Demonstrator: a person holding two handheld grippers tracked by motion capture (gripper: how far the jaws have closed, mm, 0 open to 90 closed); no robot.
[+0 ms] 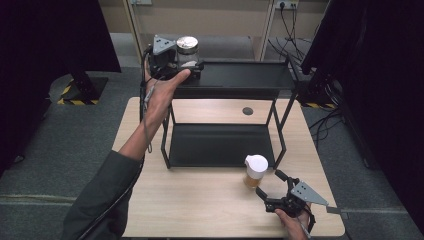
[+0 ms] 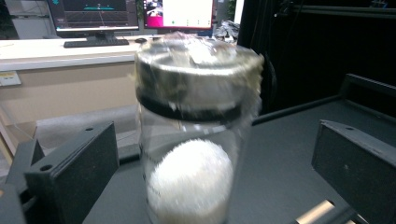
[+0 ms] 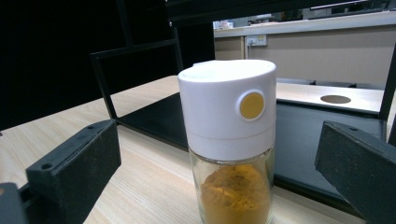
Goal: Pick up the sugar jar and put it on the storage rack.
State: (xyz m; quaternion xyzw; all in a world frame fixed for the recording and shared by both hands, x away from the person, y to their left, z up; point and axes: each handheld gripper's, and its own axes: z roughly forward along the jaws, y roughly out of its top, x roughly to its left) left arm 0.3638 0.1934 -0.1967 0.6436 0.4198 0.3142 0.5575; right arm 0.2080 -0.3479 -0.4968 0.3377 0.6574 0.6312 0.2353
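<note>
Pale wood tabletop spreads under a black two-tier rack. Nearest me, the right gripper rests with jaws wide, a white-capped spice jar of orange powder standing untouched between them. Farther back, on the rack's top shelf, the left gripper stands wide open around a metal-lidded glass jar without gripping it.
</note>
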